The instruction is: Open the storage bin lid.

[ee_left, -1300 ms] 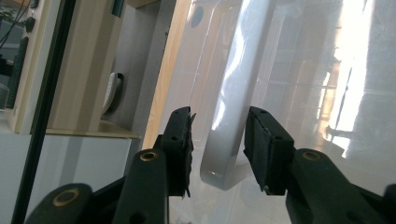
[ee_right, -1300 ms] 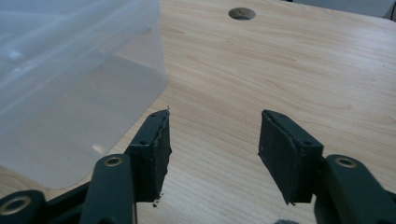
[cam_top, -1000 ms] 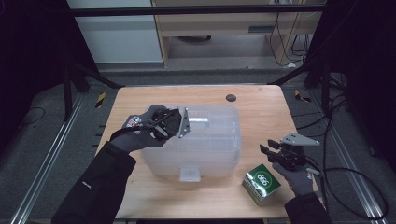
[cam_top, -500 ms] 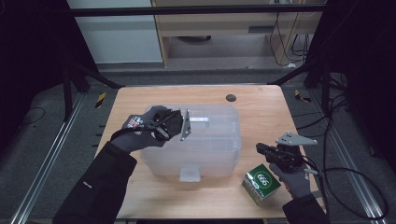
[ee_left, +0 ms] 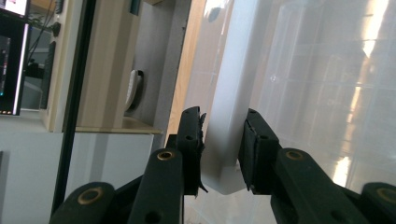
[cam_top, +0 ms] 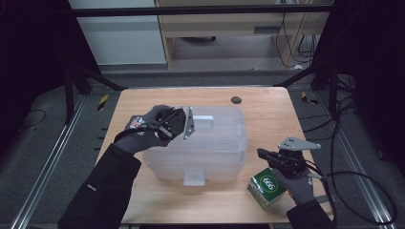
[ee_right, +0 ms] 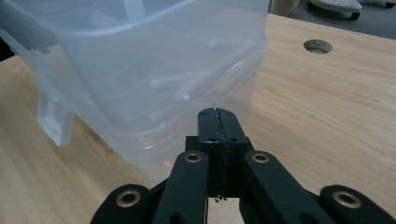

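A translucent, frosted-white plastic storage bin (cam_top: 205, 143) sat on the pale, wood-grain table (cam_top: 267, 109). Beside the bin lay a green cardboard box (cam_top: 267, 186) with white lettering. Both two-jaw grippers (cam_top: 179, 123) (cam_top: 261, 153) were black, topped by grey plates.

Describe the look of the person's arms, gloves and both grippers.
Both arms wear black sleeves. The left hand wears a grey glove with a black back bearing a red and white marking; the right hand wears a grey glove. The left gripper and right gripper have black jaws with brass-coloured pivot rivets. Each carries a grey three-cornered plate, and a black cable trails from the right gripper.
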`<state>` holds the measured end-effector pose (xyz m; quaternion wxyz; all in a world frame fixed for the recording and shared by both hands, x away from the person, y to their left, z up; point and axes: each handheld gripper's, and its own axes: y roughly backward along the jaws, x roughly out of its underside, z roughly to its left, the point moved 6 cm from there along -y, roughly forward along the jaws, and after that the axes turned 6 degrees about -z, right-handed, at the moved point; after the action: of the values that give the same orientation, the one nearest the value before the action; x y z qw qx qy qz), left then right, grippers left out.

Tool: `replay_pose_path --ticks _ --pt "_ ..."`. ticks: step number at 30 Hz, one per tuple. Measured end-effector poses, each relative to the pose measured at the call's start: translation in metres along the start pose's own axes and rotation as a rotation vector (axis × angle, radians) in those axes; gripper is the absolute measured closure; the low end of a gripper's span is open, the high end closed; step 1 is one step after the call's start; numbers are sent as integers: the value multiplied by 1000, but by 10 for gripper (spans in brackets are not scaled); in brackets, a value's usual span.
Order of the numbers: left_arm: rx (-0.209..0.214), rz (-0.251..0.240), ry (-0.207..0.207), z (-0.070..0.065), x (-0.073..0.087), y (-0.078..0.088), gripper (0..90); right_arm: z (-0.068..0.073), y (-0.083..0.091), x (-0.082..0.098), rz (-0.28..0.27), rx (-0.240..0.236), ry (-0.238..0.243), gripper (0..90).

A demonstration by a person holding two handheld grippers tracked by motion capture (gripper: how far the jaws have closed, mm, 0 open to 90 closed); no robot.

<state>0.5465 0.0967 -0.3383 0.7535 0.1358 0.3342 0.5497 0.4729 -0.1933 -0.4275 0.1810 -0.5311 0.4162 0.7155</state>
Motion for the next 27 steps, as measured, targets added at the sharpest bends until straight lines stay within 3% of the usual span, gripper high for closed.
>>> replay_pose_path --ticks 18,27 --pt "-52 -19 81 20 0 -7 688 7 -8 6 -13 -32 -1 900" --pt "-66 -11 122 31 0 -12 681 12 -10 4 -45 -57 -16 900"
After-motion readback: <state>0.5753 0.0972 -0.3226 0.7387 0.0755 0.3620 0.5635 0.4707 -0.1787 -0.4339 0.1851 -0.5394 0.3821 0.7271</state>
